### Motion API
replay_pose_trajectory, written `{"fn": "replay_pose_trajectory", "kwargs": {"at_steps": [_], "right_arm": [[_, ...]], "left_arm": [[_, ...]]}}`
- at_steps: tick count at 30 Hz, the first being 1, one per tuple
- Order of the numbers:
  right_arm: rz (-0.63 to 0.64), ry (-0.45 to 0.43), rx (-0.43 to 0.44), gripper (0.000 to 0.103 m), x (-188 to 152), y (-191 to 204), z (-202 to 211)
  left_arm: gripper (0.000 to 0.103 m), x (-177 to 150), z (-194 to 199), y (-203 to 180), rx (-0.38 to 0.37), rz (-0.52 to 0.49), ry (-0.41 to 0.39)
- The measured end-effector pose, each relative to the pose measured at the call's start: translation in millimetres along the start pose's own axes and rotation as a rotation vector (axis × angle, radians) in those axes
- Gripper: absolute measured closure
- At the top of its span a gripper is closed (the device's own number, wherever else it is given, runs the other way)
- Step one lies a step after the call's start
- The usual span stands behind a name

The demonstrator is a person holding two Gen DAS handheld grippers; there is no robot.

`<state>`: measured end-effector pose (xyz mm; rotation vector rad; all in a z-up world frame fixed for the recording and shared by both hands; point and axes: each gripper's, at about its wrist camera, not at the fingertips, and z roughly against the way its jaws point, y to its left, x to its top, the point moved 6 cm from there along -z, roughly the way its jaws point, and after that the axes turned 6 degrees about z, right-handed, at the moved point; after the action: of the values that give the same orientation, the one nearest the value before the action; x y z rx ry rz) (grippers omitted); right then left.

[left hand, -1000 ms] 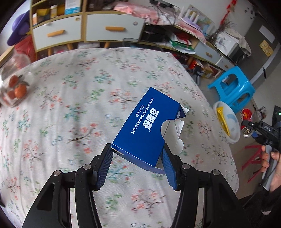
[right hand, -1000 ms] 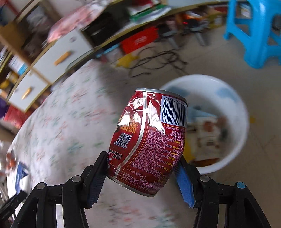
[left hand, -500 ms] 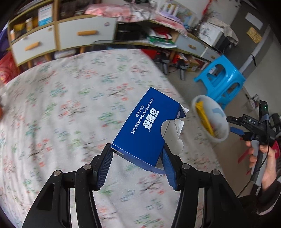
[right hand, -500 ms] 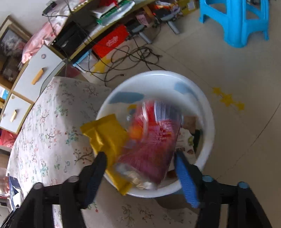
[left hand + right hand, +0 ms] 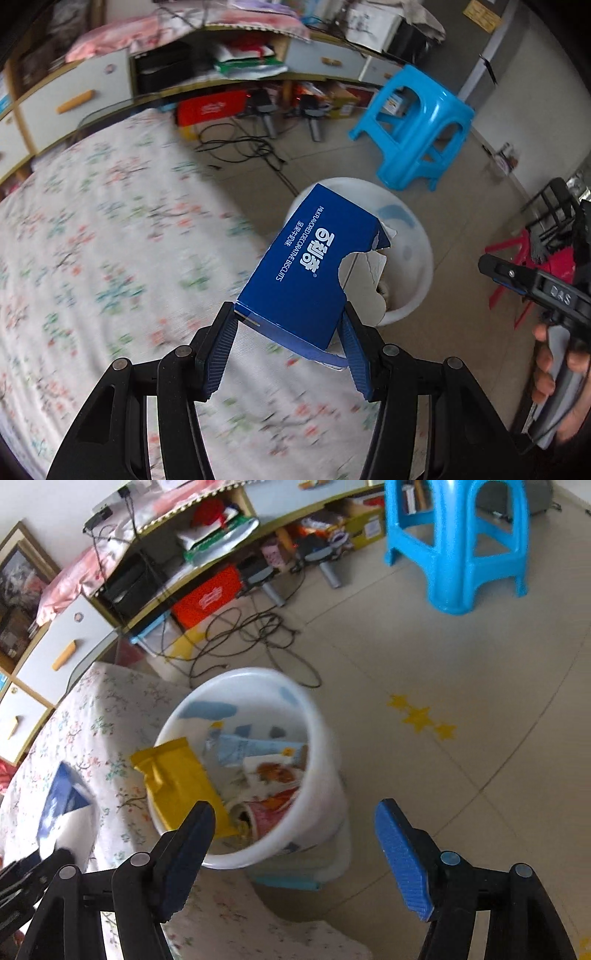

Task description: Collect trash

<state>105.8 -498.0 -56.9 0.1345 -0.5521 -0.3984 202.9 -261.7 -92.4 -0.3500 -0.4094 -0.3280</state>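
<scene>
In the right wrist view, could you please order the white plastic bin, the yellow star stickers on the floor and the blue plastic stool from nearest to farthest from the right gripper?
1. White plastic bin, just beyond the right gripper, left of centre.
2. Yellow star stickers, on the floor to the right.
3. Blue plastic stool, top right.

A floral-covered bed (image 5: 110, 240) meets a beige tiled floor (image 5: 461, 672); a blue plastic stool (image 5: 458, 542) stands near cluttered low cabinets (image 5: 96, 88) and tangled cables (image 5: 243, 631).
</scene>
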Motion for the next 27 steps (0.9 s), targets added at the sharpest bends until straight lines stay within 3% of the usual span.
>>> {"fn": "replay_pose_trajectory", "kwargs": {"at_steps": [6, 10, 14, 18, 27], "right_arm": [[-0.019, -0.01, -0.023, 0.027, 1, -18, 6], [-0.045, -0.02, -0.027, 0.027, 1, -25, 9], [-0.03, -0.018, -0.033, 0.027, 0, -20, 9], [-0.011, -0.019, -0.036, 0.027, 0, -17, 9], [-0.015, -0.017, -0.038, 0.026, -1, -15, 10]], "left_arm": [[0.045, 15, -19, -27, -0.001, -0.032, -0.011], [0.04, 27, -21, -37, -0.054, -0.037, -0.067], [0.012, 29, -29, -40, -0.031, -0.038, -0.049], [0.012, 23, -24, -37, -0.003, -0.067, -0.05], [0.008, 4, 9, -1, 0.015, 0.0, -0.073]]}}
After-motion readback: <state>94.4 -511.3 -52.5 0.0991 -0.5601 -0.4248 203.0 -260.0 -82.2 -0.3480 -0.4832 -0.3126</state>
